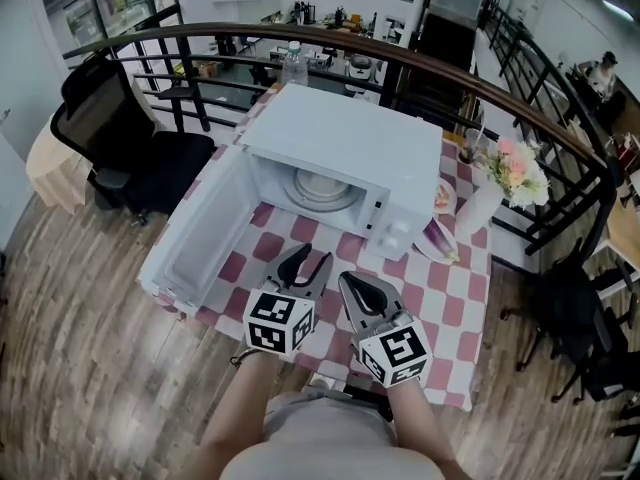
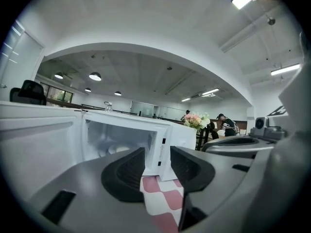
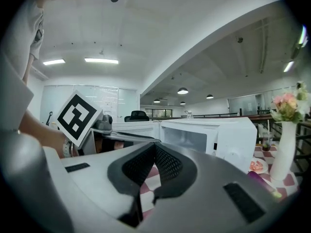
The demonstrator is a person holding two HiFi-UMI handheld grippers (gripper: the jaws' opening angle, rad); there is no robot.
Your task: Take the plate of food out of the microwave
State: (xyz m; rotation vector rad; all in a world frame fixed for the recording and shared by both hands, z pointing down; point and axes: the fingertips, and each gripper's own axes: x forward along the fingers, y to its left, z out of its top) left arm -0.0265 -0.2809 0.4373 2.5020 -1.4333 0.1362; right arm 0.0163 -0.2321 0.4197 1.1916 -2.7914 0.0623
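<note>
Boxy white microwave point(image 1: 340, 148) stands open, round white plate point(image 1: 322, 190) inside untaken; my left fingers point(image 2: 124, 174) sit narrowly apart, right fingers point(image 3: 138, 166) closed.

The plate point(image 1: 322, 190) sits deep inside the microwave point(image 1: 350, 143), its far half hidden under the roof; whatever lies on it cannot be made out.

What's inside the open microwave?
A round white plate sits inside the microwave. Its top hides the back, and any food on the plate cannot be made out.
</note>
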